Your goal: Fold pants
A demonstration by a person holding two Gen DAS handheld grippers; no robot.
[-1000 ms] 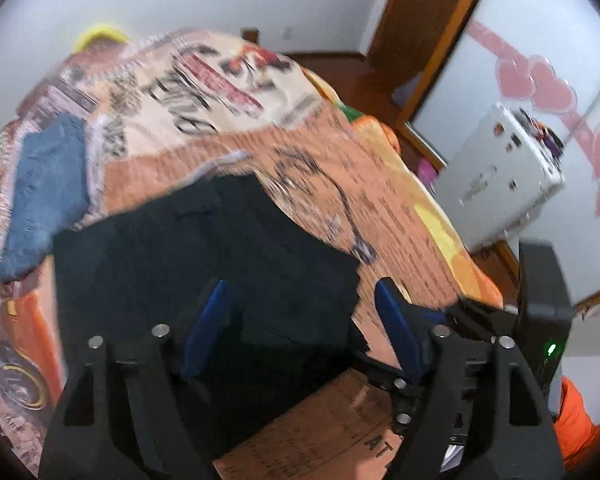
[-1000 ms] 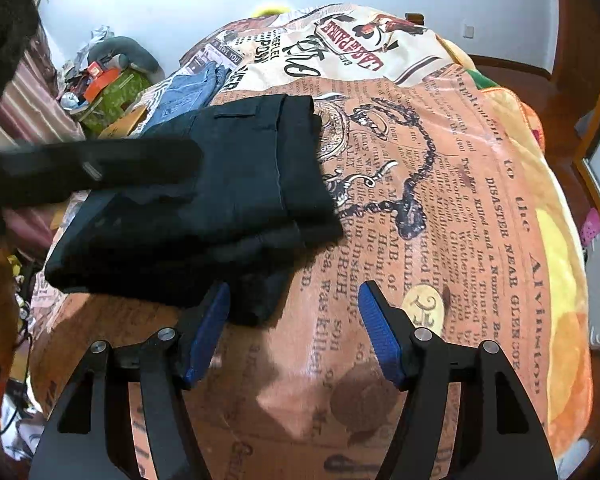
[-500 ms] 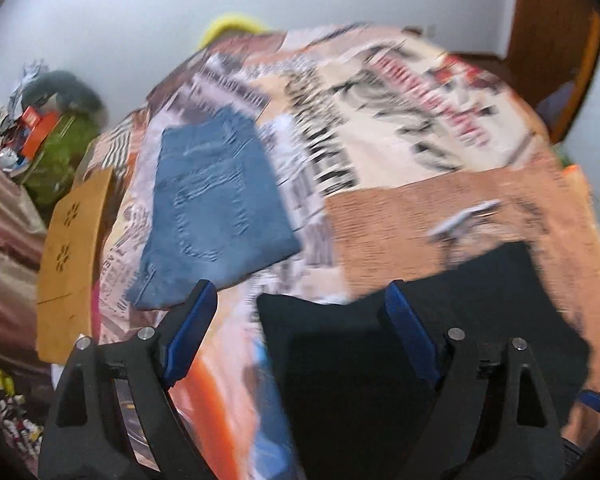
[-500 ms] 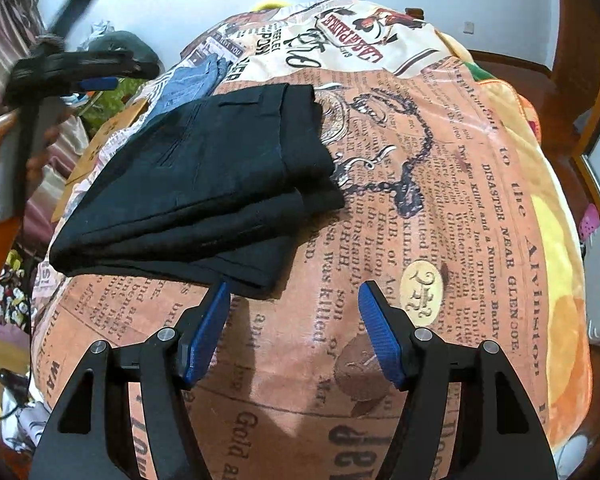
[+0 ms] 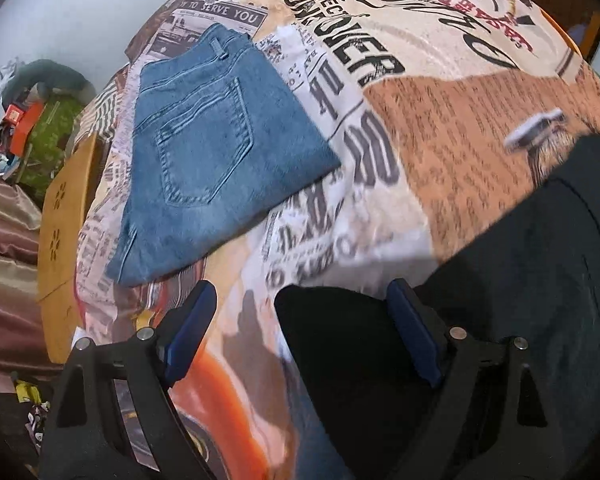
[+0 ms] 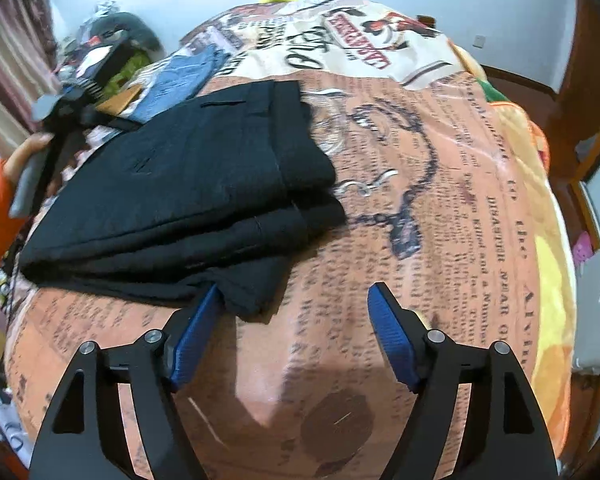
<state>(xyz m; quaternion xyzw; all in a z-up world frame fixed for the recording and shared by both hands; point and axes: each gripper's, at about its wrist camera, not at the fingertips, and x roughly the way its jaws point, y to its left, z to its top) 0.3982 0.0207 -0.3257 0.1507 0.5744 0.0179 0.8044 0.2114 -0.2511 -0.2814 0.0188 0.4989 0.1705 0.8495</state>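
Black folded pants (image 6: 188,184) lie just ahead-left of the opening, empty right claw (image 6: 294,332).

Black pants (image 6: 188,184) folded into a compact stack of several layers, lying flat on the bed's newspaper-print blanket (image 6: 440,208). In the right wrist view: top layer smooth, slit pocket visible near the far edge, stacked fold edges facing the camera, lower layers sticking out a bit past the top one at the near right corner. Fabric dark, matte, slightly wrinkled. In the left wrist view the same stack (image 5: 520,280) fills the lower right, one corner toward the camera. Folded blue jeans (image 5: 216,152) lie flat farther up the bed, back pocket up, apart from the black stack.
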